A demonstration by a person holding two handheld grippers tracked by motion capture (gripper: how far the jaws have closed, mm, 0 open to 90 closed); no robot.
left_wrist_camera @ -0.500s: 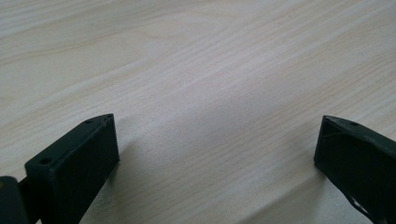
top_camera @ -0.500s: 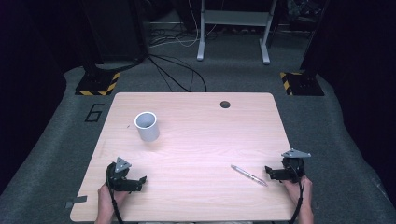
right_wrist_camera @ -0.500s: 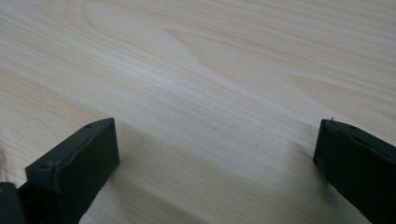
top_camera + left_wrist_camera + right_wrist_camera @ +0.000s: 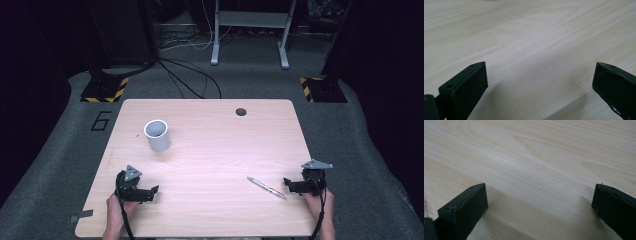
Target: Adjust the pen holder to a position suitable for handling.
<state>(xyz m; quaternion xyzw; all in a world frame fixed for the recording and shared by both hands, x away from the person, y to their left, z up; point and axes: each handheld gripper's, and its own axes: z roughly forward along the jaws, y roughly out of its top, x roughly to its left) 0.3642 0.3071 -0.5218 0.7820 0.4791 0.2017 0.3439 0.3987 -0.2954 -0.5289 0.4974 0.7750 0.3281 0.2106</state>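
From above, the right gripper [image 4: 290, 184] rests near the table's [image 4: 210, 150] right front corner, just beside a pen [image 4: 266, 188] lying flat near the front edge. The left gripper [image 4: 150, 191] sits near the left front corner, a white cup [image 4: 157, 135] well behind it. Both gripper views show jaws spread wide over bare wood, nothing between them.

A grey carpeted floor [image 4: 240, 80] is seen around the light wooden table [image 4: 210, 165]. At twelve o'clock, white frame legs [image 4: 216, 35] and black cables [image 4: 190, 82] are found; yellow-black striped bases [image 4: 105, 91] are set at ten and two.
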